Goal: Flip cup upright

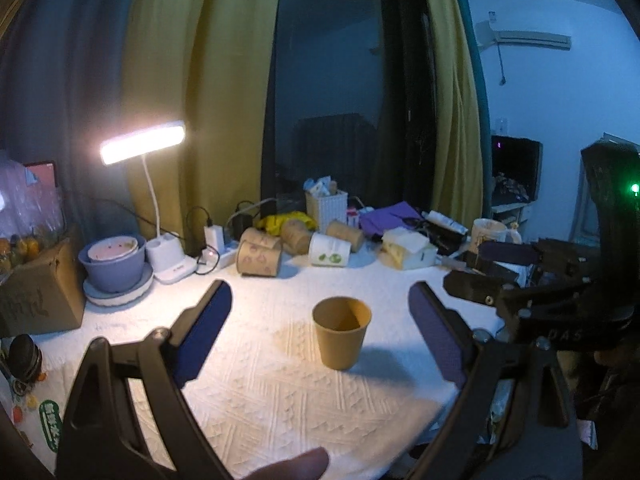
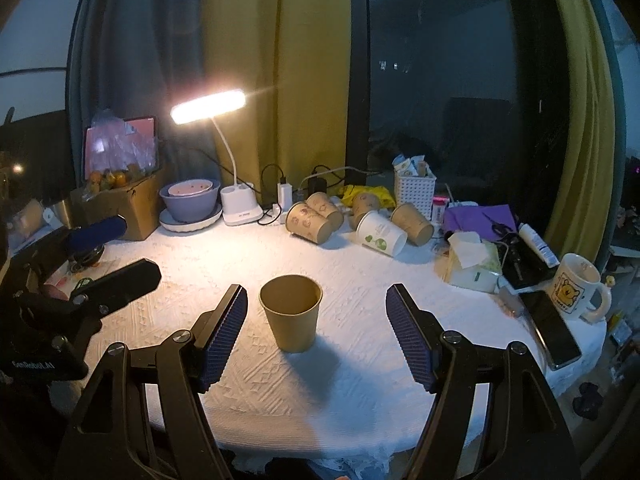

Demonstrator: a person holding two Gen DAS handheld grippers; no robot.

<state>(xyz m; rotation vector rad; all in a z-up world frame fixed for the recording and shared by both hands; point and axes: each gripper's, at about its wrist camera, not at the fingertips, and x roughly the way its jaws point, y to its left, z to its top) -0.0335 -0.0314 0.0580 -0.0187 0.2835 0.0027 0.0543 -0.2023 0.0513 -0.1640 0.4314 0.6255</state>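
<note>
A brown paper cup (image 1: 342, 332) stands upright, mouth up, on the white textured tablecloth (image 1: 280, 400). It also shows in the right wrist view (image 2: 291, 312). My left gripper (image 1: 320, 300) is open and empty, its blue pads wide on either side of the cup, which stands just beyond the tips. My right gripper (image 2: 316, 296) is open and empty, with the cup between its fingers nearer the left one, not touching. The right gripper shows at the right of the left wrist view (image 1: 492, 276), and the left gripper at the left of the right wrist view (image 2: 116, 252).
Several paper cups (image 2: 316, 220) lie on their sides at the back of the table. A lit desk lamp (image 2: 208, 108), stacked bowls (image 2: 191, 200), a cardboard box (image 2: 120, 208), a white basket (image 2: 414, 188), a tissue pack (image 2: 472, 264), a phone (image 2: 554, 332) and a mug (image 2: 576, 284) ring the table.
</note>
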